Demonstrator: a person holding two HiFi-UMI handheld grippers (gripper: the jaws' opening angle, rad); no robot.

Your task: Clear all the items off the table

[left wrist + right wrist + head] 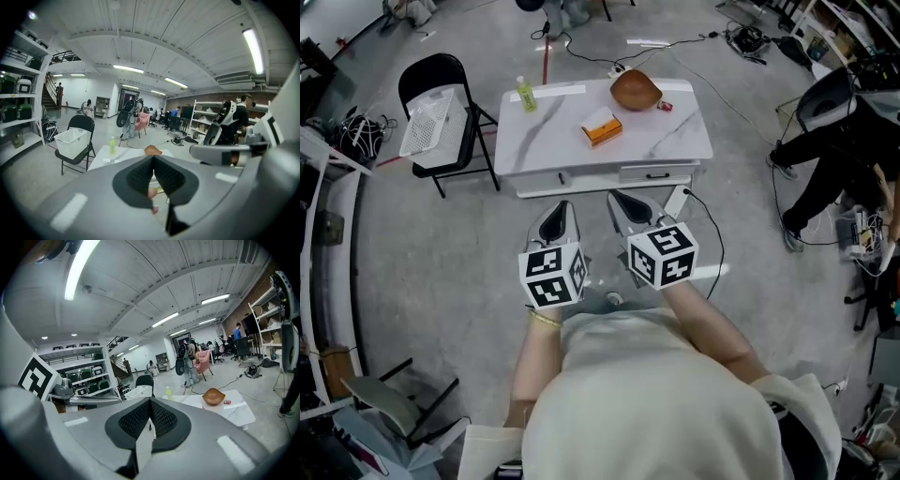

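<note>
While the person holds both tools side by side over the grey floor, the left gripper (558, 217) has its jaws pressed together with nothing between them, as its own view shows (153, 174). The right gripper (150, 417) is likewise closed and empty, and in the head view it sits just beside the left one (628, 208). Both point toward the white marble desk (680, 136) just beyond their tips, touching nothing on it. On the desk, an orange box (602, 127) lies near the middle. Farther back, a green bottle (526, 95) stands upright at the left. A wooden bowl (635, 90) sits at the far edge with a small pink item (664, 106) just beside it. Left of the desk, a black folding chair (441, 67) carries a white basket (427, 122).
</note>
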